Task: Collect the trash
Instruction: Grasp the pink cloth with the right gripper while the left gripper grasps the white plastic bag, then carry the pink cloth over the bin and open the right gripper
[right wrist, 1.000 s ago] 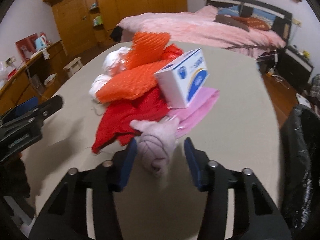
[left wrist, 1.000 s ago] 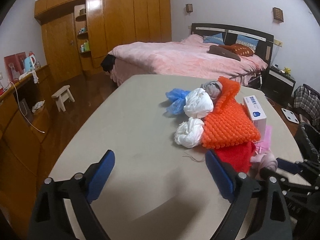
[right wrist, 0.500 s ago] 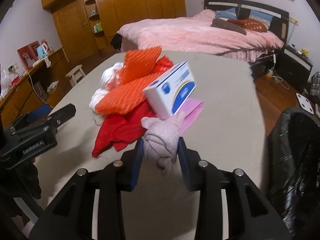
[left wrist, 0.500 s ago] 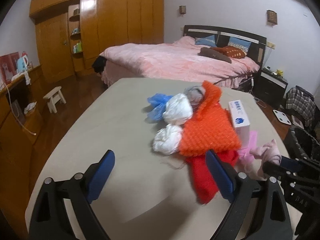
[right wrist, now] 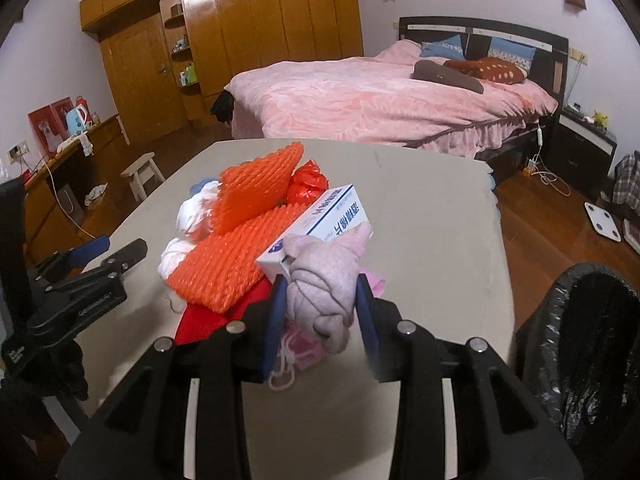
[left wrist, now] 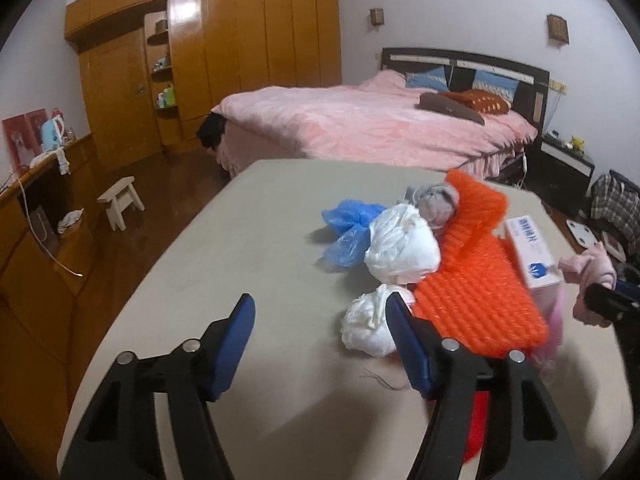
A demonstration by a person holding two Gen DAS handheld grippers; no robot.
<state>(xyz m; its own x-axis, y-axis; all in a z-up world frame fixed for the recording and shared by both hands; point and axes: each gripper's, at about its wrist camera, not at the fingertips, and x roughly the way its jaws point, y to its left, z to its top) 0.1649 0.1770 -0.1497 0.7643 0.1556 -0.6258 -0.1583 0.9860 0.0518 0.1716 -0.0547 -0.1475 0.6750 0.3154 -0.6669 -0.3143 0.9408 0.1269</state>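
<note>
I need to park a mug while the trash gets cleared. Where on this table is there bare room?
The table is bare along its left side, from the blue bag and white wads to the edge, and at the far end toward the bed. It is crowded around the orange netting and box.

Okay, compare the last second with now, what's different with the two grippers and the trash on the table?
The right gripper closed on the pink cloth bundle and lifted it off the table. The left gripper moved toward the small white bag; its jaws are closing, with nothing between them yet. The orange foam net, white box and blue bag stayed put.
</note>
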